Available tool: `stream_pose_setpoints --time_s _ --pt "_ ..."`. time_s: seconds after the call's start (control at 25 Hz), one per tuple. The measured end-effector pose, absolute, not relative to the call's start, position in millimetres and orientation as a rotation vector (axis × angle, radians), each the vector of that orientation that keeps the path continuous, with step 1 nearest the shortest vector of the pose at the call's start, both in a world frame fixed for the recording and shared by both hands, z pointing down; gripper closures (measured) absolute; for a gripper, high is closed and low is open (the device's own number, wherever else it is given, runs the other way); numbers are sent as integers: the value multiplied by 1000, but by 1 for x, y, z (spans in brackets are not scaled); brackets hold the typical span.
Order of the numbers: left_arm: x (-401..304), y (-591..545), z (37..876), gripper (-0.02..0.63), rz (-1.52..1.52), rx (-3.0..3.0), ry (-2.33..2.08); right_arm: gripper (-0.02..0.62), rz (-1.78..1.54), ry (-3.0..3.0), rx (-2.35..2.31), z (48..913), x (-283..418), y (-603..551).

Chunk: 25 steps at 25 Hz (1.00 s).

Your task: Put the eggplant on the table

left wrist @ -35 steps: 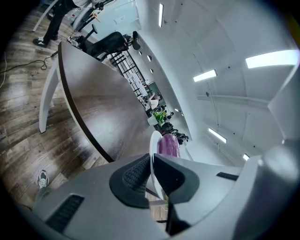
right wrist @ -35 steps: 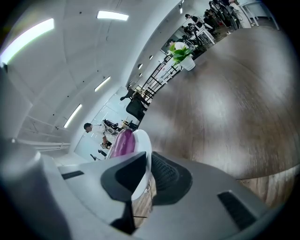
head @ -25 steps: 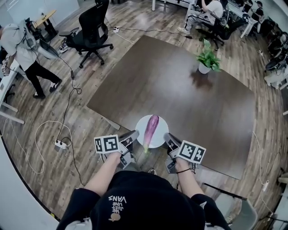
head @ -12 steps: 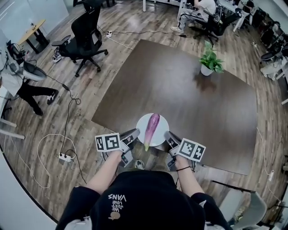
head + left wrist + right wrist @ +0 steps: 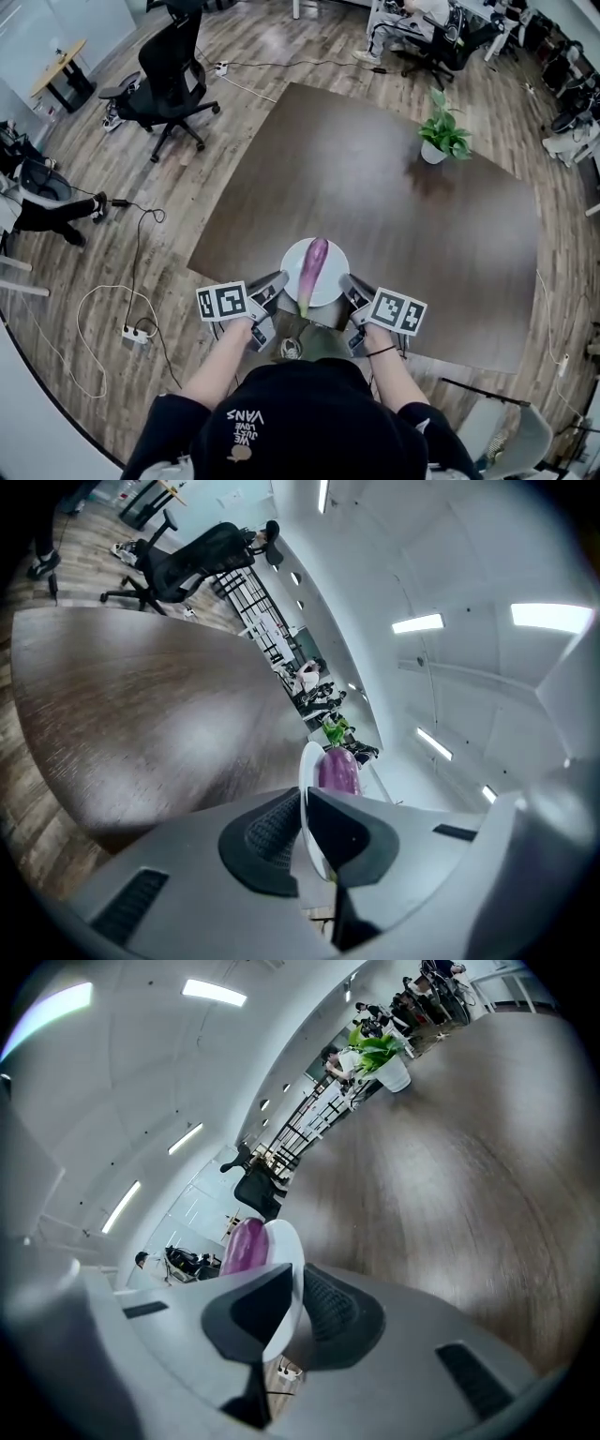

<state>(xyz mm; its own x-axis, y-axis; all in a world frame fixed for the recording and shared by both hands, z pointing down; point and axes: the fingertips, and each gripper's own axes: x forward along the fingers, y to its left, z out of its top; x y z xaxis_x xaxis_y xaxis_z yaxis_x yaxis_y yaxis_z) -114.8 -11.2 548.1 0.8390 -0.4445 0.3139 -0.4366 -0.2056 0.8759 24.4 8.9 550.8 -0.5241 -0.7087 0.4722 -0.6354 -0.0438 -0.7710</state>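
Nearest the person, the left claw [image 5: 272,287] and the right claw [image 5: 351,287] are each pinched narrow on a white plate [image 5: 292,270], 1 on its left rim and 1 on its right. Each gripper view shows the thin rim squeezed between the pads. The eggplant [image 5: 315,266] is in neither claw. It lies loose on the plate between the 2, lengthwise near to far, with its greenish stem end poking past the near rim toward the person. The plate sits at the near edge of the table [image 5: 375,187], most of it over the dark top and its near part over the floor. I cannot tell whether it rests on the table or hangs just above it. Main risk: the only hold is 2 small bites on a smooth rim, so a slip, or 1 hand getting ahead of the other, would tip the plate. The eggplant is round and unrestrained, so a tilt toward the near side would likely send it off the overhanging end onto the floor. A tilt sideways would roll it against a claw. Set-down room looks ample: far right there is only a potted plant [image 5: 441,136], well apart.
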Motion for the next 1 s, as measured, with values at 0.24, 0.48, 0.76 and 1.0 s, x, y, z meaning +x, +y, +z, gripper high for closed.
stream_pose_setpoints --time_s 0.24,0.48,0.76,1.0 --pt "-109 -47 549 581 -42 1803 -714 560 -1664 2181 -1467 551 31 -35" --pt "-100 -90 551 580 -72 1792 -767 560 -1670 2252 -1419 552 41 -86" --pt "-94 -129 554 580 -84 1789 -808 560 -1668 2315 -1381 554 46 -130" --pt "-95 -168 557 580 -58 1794 -783 560 -1678 2287 -1397 560 45 -167"
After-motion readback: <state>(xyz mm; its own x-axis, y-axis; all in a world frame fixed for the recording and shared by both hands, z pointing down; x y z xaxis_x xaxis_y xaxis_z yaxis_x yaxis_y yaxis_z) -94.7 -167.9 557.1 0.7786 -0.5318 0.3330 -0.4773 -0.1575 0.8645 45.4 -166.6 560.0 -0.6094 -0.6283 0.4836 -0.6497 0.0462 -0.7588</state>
